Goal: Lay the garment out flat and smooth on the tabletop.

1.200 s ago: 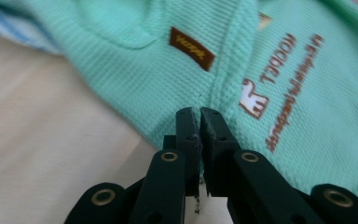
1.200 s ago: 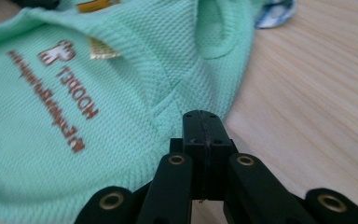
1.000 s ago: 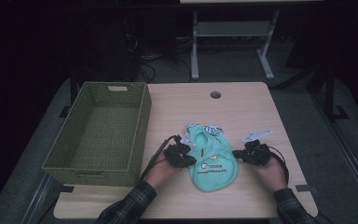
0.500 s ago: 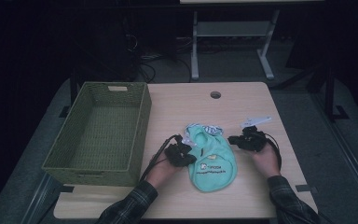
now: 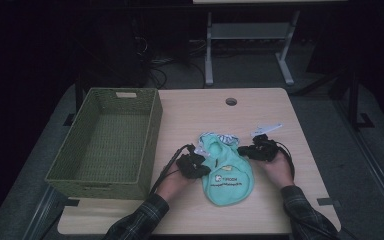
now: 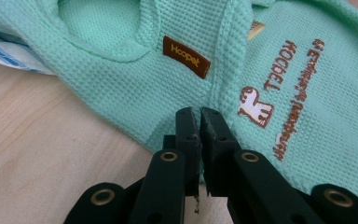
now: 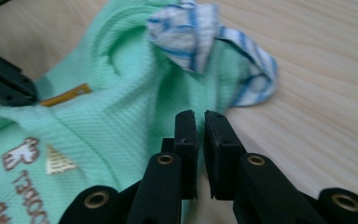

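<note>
A mint-green pet garment (image 5: 227, 176) with a brown printed logo lies flat on the wooden table (image 5: 195, 115). Its blue-and-white striped lining (image 5: 224, 137) shows at the far end. My left gripper (image 5: 204, 169) sits at the garment's left edge. In the left gripper view its jaws (image 6: 197, 116) are shut on the edge of the knit cloth (image 6: 121, 70), below a brown "Hcopet" tag (image 6: 186, 57). My right gripper (image 5: 243, 150) is at the upper right edge. In the right gripper view it (image 7: 196, 119) is shut on the cloth (image 7: 121, 107) near the striped lining (image 7: 191, 28).
An empty green woven basket (image 5: 152, 130) stands on the left part of the table, close to my left hand. A round cable hole (image 5: 231, 101) sits near the far edge. Bare wood stretches beyond and to the right of the garment.
My right gripper has moved away from the person, along the garment's right side toward its upper right edge. The left gripper has stayed at the left edge.
</note>
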A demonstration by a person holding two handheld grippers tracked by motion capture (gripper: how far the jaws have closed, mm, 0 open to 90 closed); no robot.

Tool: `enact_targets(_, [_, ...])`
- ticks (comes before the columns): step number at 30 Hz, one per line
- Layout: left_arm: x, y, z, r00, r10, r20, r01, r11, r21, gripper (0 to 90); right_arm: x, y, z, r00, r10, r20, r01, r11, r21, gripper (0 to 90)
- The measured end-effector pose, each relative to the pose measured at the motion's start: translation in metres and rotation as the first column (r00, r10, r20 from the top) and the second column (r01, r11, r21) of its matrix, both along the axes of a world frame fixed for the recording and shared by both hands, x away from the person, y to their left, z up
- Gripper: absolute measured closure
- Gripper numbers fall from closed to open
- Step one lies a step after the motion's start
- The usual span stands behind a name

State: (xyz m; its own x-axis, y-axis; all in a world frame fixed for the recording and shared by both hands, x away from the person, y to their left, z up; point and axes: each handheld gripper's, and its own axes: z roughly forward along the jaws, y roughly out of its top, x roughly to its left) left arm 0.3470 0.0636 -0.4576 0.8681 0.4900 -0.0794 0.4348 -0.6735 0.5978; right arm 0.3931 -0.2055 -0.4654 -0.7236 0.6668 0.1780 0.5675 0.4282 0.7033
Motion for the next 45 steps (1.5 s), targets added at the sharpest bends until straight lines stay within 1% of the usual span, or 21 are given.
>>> enact_targets(1, [0.0,0.0,0.0,1.0,0.0,0.001,0.0,1.0,-0.001,85.6,-0.001,0.003,-0.001,0.9999,0.014,0.008,-0.014,1.0,-0.006,82.8])
enact_targets(5, [0.0,0.0,0.0,1.0,-0.002,0.001,0.002,1.0,-0.002,85.6,-0.004,0.016,-0.002,0.9989,0.047,0.004,-0.047,0.999,-0.023,82.8])
enact_targets(6, [0.0,0.0,0.0,1.0,-0.002,0.001,0.002,1.0,-0.002,85.6,-0.005,0.019,-0.003,0.998,0.061,0.015,-0.061,0.998,-0.027,82.8])
enact_targets(8, [0.0,0.0,0.0,1.0,-0.002,-0.001,0.002,1.0,-0.003,85.6,-0.007,0.022,-0.002,0.9968,0.079,0.013,-0.079,0.996,-0.03,82.7])
enact_targets(10, [0.0,0.001,0.0,1.0,-0.003,-0.001,0.003,1.0,-0.002,85.7,-0.007,0.024,0.0,0.9952,0.094,0.027,-0.093,0.995,-0.032,82.7])
enact_targets(11, [0.0,0.001,0.0,1.0,-0.003,-0.001,0.003,1.0,-0.003,85.6,-0.008,0.024,0.002,0.9957,0.089,0.024,-0.089,0.996,-0.022,82.6])
enact_targets(12, [0.001,0.001,0.0,1.0,-0.006,0.002,0.006,1.0,-0.001,85.6,-0.007,0.022,0.004,0.9949,0.092,0.04,-0.092,0.996,-0.015,82.6])
enact_targets(13, [0.0,0.001,0.0,1.0,-0.005,0.0,0.005,1.0,-0.002,85.6,-0.006,0.02,0.008,0.9959,0.076,0.048,-0.076,0.997,0.0,82.7])
enact_targets(17, [0.001,0.001,0.0,1.0,-0.004,0.001,0.004,1.0,-0.004,85.7,0.005,0.01,0.017,0.9968,0.023,0.076,-0.024,1.0,0.019,82.9])
enact_targets(20, [0.0,0.001,0.0,1.0,-0.003,0.002,0.003,1.0,-0.005,85.6,0.017,0.003,0.016,0.997,-0.014,0.076,0.012,1.0,0.028,82.8])
enact_targets(22, [0.0,0.001,-0.001,1.0,-0.004,0.002,0.004,1.0,-0.006,85.6,0.023,0.001,0.014,0.9982,-0.03,0.051,0.029,0.999,0.027,82.7])
enact_targets(24, [0.0,0.001,-0.001,1.0,-0.004,0.001,0.004,1.0,-0.007,85.6,0.028,0.002,0.009,0.9991,-0.031,0.03,0.031,0.999,0.017,81.0])
enact_targets(26, [0.0,0.001,0.0,1.0,-0.006,0.002,0.006,1.0,-0.004,85.6,0.031,0.004,0.004,0.9996,-0.03,0.001,0.03,0.999,0.023,77.9])
enact_targets(30, [0.0,0.001,-0.001,1.0,-0.005,0.005,0.005,1.0,-0.004,85.6,0.032,0.007,-0.002,0.9992,-0.036,-0.017,0.037,0.998,0.05,75.7])
enact_targets(32, [0.0,0.001,-0.001,1.0,-0.006,0.005,0.006,1.0,-0.004,85.7,0.031,0.008,-0.002,0.9995,-0.031,-0.004,0.031,0.998,0.049,75.8])
enact_targets(36, [0.0,0.0,-0.001,1.0,-0.004,0.008,0.004,1.0,-0.004,85.6,0.033,0.013,-0.004,0.9998,-0.016,-0.013,0.017,0.999,0.036,76.0])
enact_targets(37, [0.0,0.0,0.0,0.9999,-0.006,0.009,0.006,1.0,-0.002,85.7,0.033,0.015,-0.004,0.9995,-0.02,-0.025,0.021,0.999,0.036,76.5])
enact_targets(39, [0.0,0.0,0.0,0.9999,-0.007,0.008,0.007,1.0,-0.001,85.7,0.034,0.018,-0.007,0.9996,-0.004,-0.028,0.005,1.0,0.03,82.9])
enact_targets(40, [0.0,0.0,0.0,0.9999,-0.006,0.009,0.006,1.0,-0.002,85.7,0.034,0.02,-0.008,0.9997,0.0,-0.023,0.001,1.0,0.019,86.8])
enact_targets(44, [0.0,0.0,-0.001,0.9999,-0.006,0.008,0.006,1.0,-0.003,85.7,0.031,0.022,-0.005,1.0,0.004,-0.006,-0.004,1.0,-0.002,89.2])
enact_targets(45, [-0.001,0.0,-0.001,0.9999,-0.006,0.01,0.006,1.0,-0.002,85.8,0.031,0.021,-0.003,0.9999,0.005,0.013,-0.005,1.0,-0.013,89.4])
